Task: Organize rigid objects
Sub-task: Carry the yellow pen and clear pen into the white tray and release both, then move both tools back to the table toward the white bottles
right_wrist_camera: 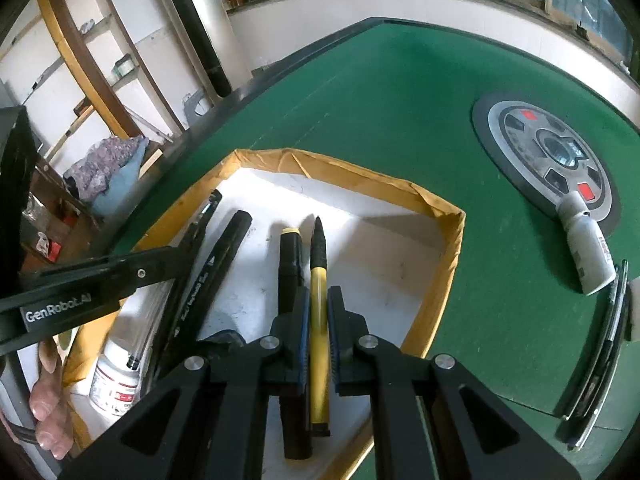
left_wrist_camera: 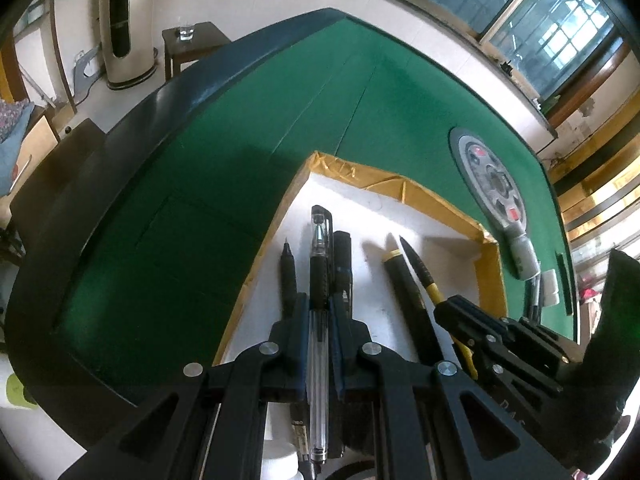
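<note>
A shallow cardboard tray [left_wrist_camera: 436, 196] with a white floor and yellow-brown rim [right_wrist_camera: 352, 172] lies on the green felt table [left_wrist_camera: 280, 120]. My left gripper [left_wrist_camera: 319, 304] is shut on a clear-barrelled pen with a black cap [left_wrist_camera: 319, 264], held lengthwise over the tray. My right gripper [right_wrist_camera: 319, 300] is shut on a yellow pen with a black tip [right_wrist_camera: 319, 320], also over the tray. Lying in the tray are a black pen [left_wrist_camera: 289, 280], a black marker [right_wrist_camera: 224, 256] and a black marker with a yellow band [right_wrist_camera: 290, 264]. The two grippers are side by side.
A small white bottle [right_wrist_camera: 114, 384] lies at the tray's near left corner. Another white bottle [right_wrist_camera: 588, 252] lies on the felt beside the round centre panel [right_wrist_camera: 548, 160]. A slim dark object [right_wrist_camera: 600, 352] lies at the right edge. A hand's fingers [right_wrist_camera: 48, 400] show at lower left.
</note>
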`<state>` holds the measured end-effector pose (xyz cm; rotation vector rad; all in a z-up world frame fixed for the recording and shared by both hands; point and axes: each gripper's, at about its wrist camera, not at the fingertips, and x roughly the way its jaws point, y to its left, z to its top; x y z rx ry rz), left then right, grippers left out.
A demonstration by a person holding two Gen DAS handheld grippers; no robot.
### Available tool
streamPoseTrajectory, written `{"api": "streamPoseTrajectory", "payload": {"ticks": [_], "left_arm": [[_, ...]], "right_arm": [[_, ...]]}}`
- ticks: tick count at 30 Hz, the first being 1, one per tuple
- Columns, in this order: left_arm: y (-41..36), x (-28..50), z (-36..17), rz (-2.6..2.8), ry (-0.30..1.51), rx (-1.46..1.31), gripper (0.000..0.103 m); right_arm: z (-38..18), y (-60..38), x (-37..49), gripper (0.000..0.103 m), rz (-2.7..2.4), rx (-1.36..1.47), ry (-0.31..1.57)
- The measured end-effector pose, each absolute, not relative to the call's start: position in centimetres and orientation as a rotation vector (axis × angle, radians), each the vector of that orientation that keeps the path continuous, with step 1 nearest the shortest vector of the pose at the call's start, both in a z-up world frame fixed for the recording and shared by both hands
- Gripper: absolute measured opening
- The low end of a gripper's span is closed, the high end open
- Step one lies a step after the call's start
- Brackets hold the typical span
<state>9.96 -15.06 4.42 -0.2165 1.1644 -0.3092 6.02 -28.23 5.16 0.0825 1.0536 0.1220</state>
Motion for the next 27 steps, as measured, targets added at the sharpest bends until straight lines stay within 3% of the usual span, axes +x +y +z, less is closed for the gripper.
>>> {"api": "streamPoseTrajectory", "payload": {"ticks": [13, 16, 18, 21, 25, 27], "left_arm": [[-14.9, 10.4, 4.1, -0.278, 1.168, -0.224, 0.01], [-14.5, 10.3, 4.2, -0.282, 1.172, -0.255, 0.025], [-14.2, 10.0, 4.7, -0.279, 1.156, -0.269, 0.041], [-14.4, 8.7, 6.0, -0.304, 1.122, -0.277, 0.048], [-15.6, 5.6, 9.0, -0.343, 1.015, -0.271, 0.053], [-16.6, 3.7, 10.9, -0.366, 0.948, -0.269, 0.068]], "right_arm": [[5.1, -28.4, 6.0, 0.008, 0.136, 0.076, 1.052], [5.3, -29.1, 5.6, 0.012, 0.177, 0.136, 1.045], [5.7, -29.7, 5.1, 0.016, 0.223, 0.191, 1.033], [6.6, -30.4, 3.5, 0.019, 0.284, 0.242, 0.99], [8.0, -31.7, 0.4, 0.03, 0.355, 0.28, 0.925], [8.5, -32.6, -1.0, 0.033, 0.379, 0.294, 0.907]]}}
